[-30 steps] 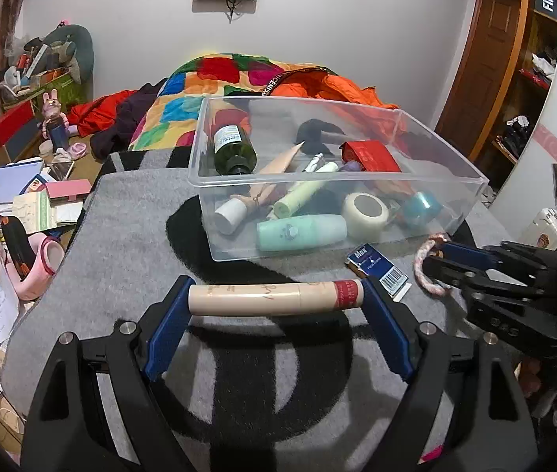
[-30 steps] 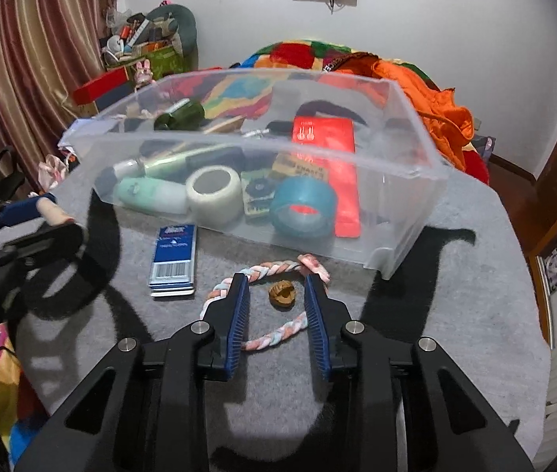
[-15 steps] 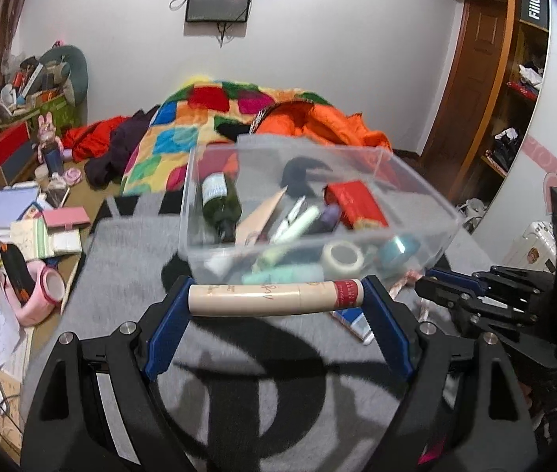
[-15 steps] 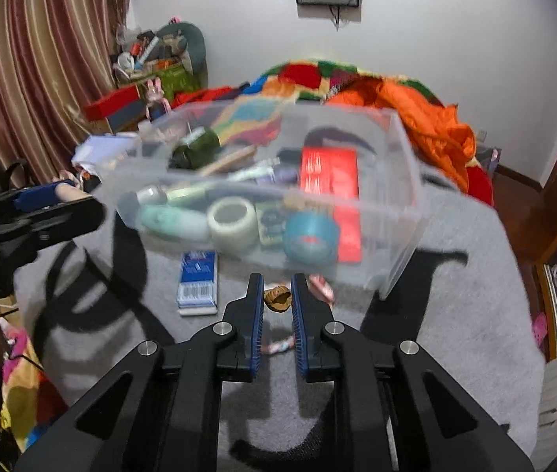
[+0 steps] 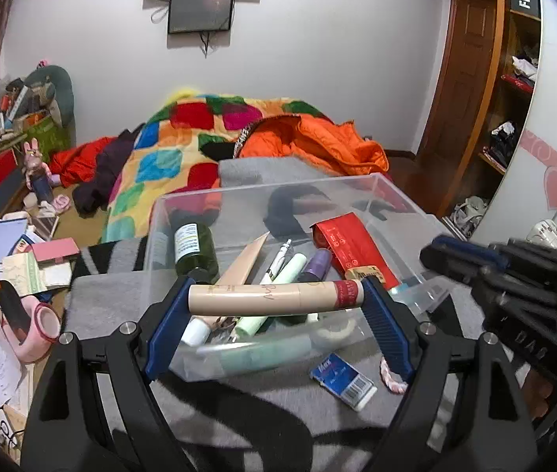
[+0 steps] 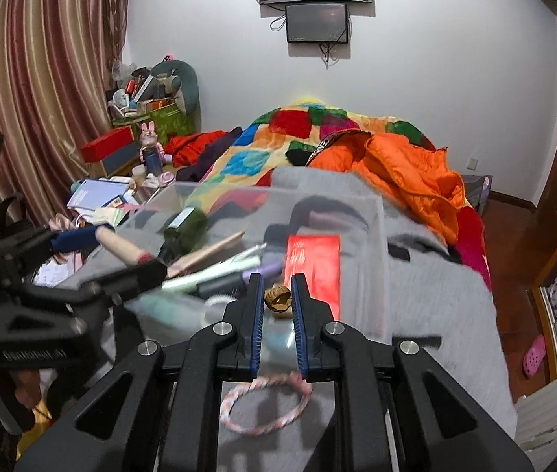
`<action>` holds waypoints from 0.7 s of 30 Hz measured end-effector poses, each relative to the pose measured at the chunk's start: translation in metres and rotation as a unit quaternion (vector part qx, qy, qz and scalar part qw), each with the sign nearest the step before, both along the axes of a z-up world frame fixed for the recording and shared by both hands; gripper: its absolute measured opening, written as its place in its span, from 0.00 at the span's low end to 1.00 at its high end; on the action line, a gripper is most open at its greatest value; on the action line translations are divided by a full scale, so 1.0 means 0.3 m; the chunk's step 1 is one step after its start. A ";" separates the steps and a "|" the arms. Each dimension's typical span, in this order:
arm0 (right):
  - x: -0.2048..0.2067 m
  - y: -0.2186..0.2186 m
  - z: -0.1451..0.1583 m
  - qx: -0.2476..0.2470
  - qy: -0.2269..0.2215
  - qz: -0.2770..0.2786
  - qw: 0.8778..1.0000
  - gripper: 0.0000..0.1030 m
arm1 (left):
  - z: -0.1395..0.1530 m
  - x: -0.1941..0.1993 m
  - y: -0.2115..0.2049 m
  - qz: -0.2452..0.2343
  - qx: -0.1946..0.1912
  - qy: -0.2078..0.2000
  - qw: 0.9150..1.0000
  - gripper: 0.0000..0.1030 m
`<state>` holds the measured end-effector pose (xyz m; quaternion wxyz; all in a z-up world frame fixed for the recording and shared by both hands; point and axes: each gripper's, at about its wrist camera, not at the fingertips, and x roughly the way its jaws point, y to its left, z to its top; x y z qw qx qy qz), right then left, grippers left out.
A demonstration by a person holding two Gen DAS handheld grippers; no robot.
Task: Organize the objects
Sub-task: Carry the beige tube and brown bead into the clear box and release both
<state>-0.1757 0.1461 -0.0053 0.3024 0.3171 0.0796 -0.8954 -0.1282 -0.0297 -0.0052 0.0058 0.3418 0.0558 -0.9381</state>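
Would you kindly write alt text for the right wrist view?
The right gripper is shut on a small brown walnut-like nut, held above a clear plastic storage bin of toiletries. A pink-and-white braided cord loop lies on the grey blanket below.

A grey blanket (image 5: 239, 385) with broad black markings covers the surface that carries everything. On it stands a clear bin (image 5: 392, 192), and just in front of the bin lie a blue packet (image 5: 343, 379) and a pink-and-white braided loop (image 6: 264, 405), the packet beside the loop. Past the bin's far side, a patchwork quilt (image 5: 172, 157) and an orange jacket (image 5: 318, 141) are heaped; whether they rest on the same surface cannot be told.
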 end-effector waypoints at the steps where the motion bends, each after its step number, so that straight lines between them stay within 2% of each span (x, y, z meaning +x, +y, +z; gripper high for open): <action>1: -0.012 -0.003 0.002 -0.001 0.000 0.000 1.000 0.12 | -0.007 -0.013 -0.001 -0.002 0.002 -0.004 1.000 0.82; 6: -0.077 -0.023 -0.003 0.003 -0.005 0.000 1.000 0.12 | -0.037 -0.072 -0.005 -0.006 0.007 -0.021 1.000 0.82; 11: -0.129 -0.057 -0.058 0.016 -0.033 0.008 0.999 0.12 | -0.067 -0.114 -0.008 -0.009 0.010 -0.033 0.999 0.82; 21: -0.165 -0.083 -0.122 0.034 -0.055 0.012 0.998 0.12 | -0.101 -0.157 -0.003 -0.018 0.006 -0.043 0.999 0.82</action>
